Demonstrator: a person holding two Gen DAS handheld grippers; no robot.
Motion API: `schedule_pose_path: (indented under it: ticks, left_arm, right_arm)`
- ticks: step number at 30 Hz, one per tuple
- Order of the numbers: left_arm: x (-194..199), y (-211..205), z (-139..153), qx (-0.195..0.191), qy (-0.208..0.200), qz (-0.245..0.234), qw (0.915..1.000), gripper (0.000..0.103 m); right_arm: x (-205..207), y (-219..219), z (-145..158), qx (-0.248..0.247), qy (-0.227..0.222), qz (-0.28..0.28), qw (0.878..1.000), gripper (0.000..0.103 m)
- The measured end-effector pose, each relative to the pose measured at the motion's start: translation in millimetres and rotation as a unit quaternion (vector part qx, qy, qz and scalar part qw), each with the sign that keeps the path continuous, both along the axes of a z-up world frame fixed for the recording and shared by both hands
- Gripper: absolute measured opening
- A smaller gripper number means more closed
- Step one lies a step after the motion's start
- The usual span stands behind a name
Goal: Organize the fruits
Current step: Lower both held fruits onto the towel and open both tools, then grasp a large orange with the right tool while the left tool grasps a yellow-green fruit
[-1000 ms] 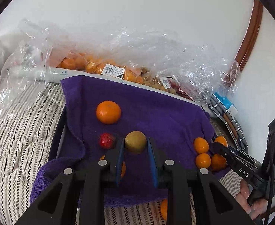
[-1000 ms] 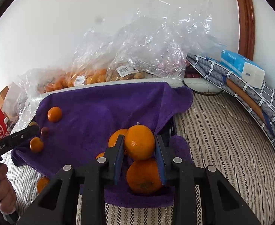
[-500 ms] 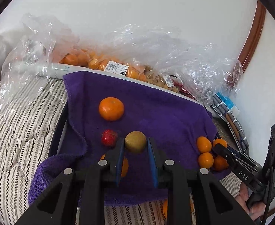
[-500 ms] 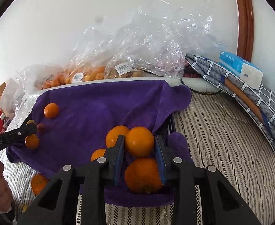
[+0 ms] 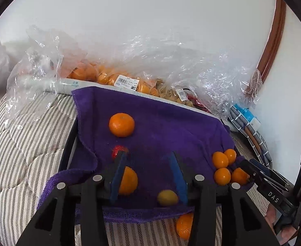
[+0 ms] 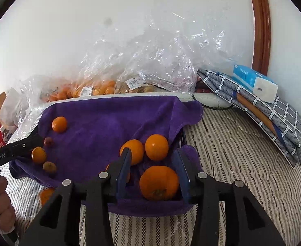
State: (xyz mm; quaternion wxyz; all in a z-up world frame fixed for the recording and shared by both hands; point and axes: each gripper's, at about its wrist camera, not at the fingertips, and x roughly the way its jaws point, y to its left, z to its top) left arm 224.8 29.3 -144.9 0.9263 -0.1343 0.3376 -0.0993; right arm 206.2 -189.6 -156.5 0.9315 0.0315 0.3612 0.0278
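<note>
A purple towel (image 5: 171, 127) holds the fruit. My left gripper (image 5: 148, 160) hangs over its near edge, jaws opening with nothing between the pads. A yellow-green fruit (image 5: 167, 197) lies loose on the towel by the right finger. An orange (image 5: 121, 124), a strawberry (image 5: 119, 150) and another orange (image 5: 129, 180) sit to the left. My right gripper (image 6: 151, 156) is over the towel's (image 6: 109, 123) right end, jaws opening. A small orange (image 6: 156, 147) sits between its fingertips with gaps on both sides. A big orange (image 6: 158, 182) lies below it.
Clear plastic bags (image 5: 129, 82) of oranges and other fruit line the white wall. Striped bedding (image 6: 242, 164) surrounds the towel. A folded checked cloth (image 6: 273, 119) with a tissue pack (image 6: 255, 82) lies at the right. One orange (image 5: 184, 225) rests on the bedding in front.
Both grippers' jaws have parted. The yellow-green fruit has dropped from the left jaws onto the towel's near edge. The small orange is free of the right pads.
</note>
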Motion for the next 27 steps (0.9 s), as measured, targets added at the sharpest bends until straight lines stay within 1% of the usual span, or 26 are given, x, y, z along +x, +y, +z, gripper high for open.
schedule_pose_path:
  ticks: [3,6,7,9,16,18,22,27]
  left_arm:
    - [-8,5,3,0.007,-0.005,0.004,1.0000,0.044]
    - [-17,13,6,0.014,-0.010,0.013,0.9998,0.045]
    - [-22,17,7,0.016,-0.011,0.017,0.9997,0.046]
    - [-35,29,7,0.014,-0.012,0.027,0.9994,0.051]
    - [-78,73,-4,0.037,0.009,0.059,0.9975,0.052]
    - [-86,81,-7,0.047,0.019,0.068,0.9964,0.052]
    - [-97,92,-14,0.054,0.036,0.076,0.9950,0.053]
    - [-100,96,-17,0.059,0.043,0.084,0.9938,0.053]
  right_arm:
    - [-12,9,8,0.015,0.010,0.005,1.000,0.044]
    - [-27,22,13,0.025,0.011,0.015,1.000,0.048]
    - [-32,26,14,0.025,0.012,0.018,0.999,0.048]
    - [-42,36,15,0.019,0.016,0.025,0.999,0.048]
    - [-68,69,5,0.035,0.038,0.062,0.997,0.049]
    - [-71,82,0,0.038,0.049,0.077,0.995,0.049]
    - [-71,106,-8,0.033,0.060,0.097,0.993,0.049]
    - [-61,122,-17,0.023,0.075,0.104,0.991,0.049]
